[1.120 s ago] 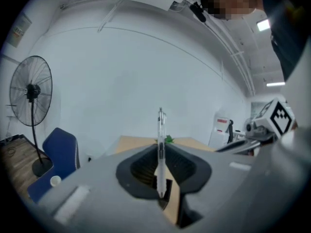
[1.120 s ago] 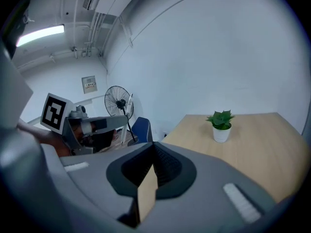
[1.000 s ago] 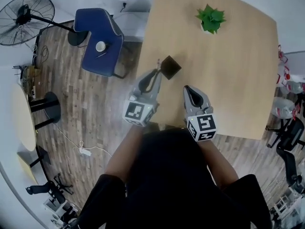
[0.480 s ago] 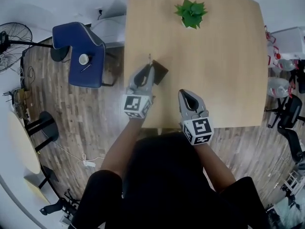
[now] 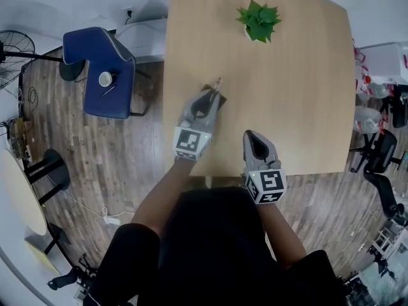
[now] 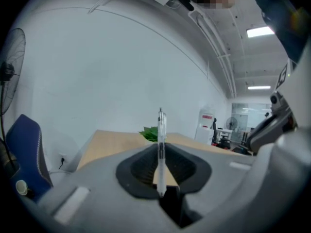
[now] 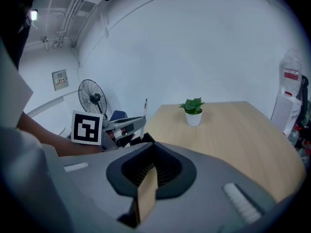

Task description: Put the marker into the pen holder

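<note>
marker (image 6: pixel 161 149) in left gripper (image 5: pixel 211 95) over pen holder (image 5: pixel 221 102) | plant (image 5: pixel 258 19) beyond | chair (image 5: pixel 102 62) left

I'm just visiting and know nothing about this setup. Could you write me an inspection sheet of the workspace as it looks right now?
Surface: wooden table, few things on it.
Job's things: marker upright in left gripper; pen holder under that gripper, partly hidden.
Clutter: potted plant near the far edge.
Grippers: left gripper shut on marker; right gripper empty, jaws slightly apart.
Cables: white cable on the floor.
Surroundings: blue chair with a cup, fan, wood floor.
</note>
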The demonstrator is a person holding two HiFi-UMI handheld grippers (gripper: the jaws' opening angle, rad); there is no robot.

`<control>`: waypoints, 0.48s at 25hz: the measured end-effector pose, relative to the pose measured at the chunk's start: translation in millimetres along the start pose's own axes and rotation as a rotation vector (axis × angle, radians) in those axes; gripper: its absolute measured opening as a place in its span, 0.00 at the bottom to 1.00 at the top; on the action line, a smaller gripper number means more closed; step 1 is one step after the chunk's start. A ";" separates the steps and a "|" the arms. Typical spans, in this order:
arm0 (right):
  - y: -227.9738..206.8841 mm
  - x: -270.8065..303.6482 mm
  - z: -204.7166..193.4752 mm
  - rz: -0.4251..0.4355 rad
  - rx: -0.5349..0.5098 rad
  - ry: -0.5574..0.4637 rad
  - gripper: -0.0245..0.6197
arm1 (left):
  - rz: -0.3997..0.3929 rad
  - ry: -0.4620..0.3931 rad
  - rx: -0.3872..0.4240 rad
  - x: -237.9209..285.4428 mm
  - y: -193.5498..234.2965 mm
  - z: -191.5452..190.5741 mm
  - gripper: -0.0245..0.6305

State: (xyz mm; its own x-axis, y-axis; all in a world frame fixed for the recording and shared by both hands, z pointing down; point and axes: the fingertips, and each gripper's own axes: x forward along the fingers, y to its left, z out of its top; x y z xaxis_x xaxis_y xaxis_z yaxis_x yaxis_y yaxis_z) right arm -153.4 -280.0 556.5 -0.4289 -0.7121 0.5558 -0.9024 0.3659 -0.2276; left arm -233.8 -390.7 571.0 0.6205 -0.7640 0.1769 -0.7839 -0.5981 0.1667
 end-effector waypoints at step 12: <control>14.1 -3.8 -6.8 -0.010 0.024 0.007 0.04 | 0.035 0.062 0.036 -12.2 7.5 -23.7 0.12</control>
State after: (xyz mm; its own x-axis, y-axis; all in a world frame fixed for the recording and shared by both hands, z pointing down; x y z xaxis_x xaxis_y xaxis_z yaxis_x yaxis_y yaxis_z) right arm -164.3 -268.1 556.7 -0.4200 -0.7111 0.5638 -0.9073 0.3444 -0.2414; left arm -246.7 -380.1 593.1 0.5920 -0.7687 0.2421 -0.8047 -0.5805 0.1244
